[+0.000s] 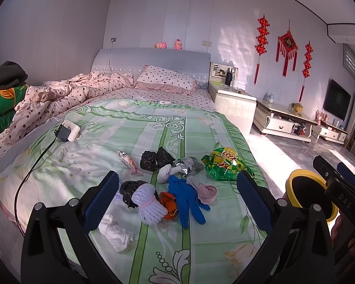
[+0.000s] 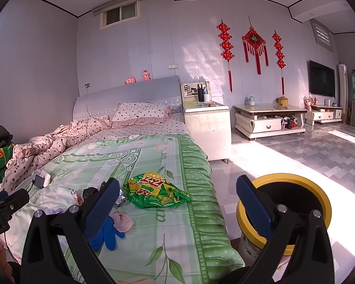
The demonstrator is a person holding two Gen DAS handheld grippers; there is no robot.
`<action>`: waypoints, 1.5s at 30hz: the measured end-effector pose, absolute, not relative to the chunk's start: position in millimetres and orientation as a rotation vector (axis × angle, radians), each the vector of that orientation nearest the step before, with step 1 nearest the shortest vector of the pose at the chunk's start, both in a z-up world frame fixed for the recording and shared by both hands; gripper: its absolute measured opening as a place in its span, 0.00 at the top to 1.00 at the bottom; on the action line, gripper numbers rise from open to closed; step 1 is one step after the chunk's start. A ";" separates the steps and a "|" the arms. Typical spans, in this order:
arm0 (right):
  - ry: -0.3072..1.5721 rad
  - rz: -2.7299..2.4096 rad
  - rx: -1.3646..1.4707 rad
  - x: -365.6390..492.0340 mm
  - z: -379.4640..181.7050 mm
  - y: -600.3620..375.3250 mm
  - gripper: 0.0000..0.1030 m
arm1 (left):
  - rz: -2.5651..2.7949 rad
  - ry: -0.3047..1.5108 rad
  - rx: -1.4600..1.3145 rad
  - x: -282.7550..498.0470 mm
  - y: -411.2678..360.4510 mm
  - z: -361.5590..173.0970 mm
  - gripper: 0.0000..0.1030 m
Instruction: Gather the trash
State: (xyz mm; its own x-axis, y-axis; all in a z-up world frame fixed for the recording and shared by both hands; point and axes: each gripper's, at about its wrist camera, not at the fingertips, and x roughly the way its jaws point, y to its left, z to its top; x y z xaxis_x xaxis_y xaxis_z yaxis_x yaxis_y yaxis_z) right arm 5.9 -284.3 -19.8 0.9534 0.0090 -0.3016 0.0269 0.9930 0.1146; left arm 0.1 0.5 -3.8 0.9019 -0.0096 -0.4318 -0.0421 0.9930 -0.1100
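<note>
Left gripper [image 1: 177,201]: hovering above the foot of the bed, jaws spread wide, gripping nothing, blue pads framing the litter pile.
Right gripper [image 2: 177,203]: hanging over the bed's right edge, jaws gaping wide, carrying nothing; one finger over the quilt, the other over the bin.
Bed cover [image 1: 153,127]: green floral quilt, lying flat, bearing all the litter near its foot end.
Blue glove [image 1: 185,201]: sprawling in the middle of the pile, touching the orange scrap [image 1: 169,204] on its left.
White foam net [image 1: 148,202]: lying just left of the orange scrap, resting against a black plastic bag [image 1: 127,189].
Pink bundle [image 1: 207,193]: sitting just right of the glove.
Crumpled tissue [image 1: 114,232]: lying nearest the camera, left of the pile.
Green snack bag [image 2: 156,193]: lying near the quilt's right edge, apart from the pile.
Foil wrapper [image 1: 188,165]: lying between the snack bag and a second black bag [image 1: 153,159].
Pink snack packet [image 1: 127,162]: lying left of that black bag.
Yellow-rimmed bin [image 2: 291,210]: standing on the floor just beside the bed, mouth open upward.
Charger [image 1: 67,130]: resting on the quilt well apart from the litter, cable trailing off the bed.
</note>
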 end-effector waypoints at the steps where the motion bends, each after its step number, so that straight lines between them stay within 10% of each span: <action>1: 0.306 -0.010 0.119 7.3 -19.3 -285.2 0.08 | 0.016 0.446 -0.118 -0.2 0.3 -3.5 0.07; 45: 0.314 -0.011 0.124 10.2 -21.3 -287.0 0.08 | 0.017 0.454 -0.122 1.2 1.1 -3.2 0.07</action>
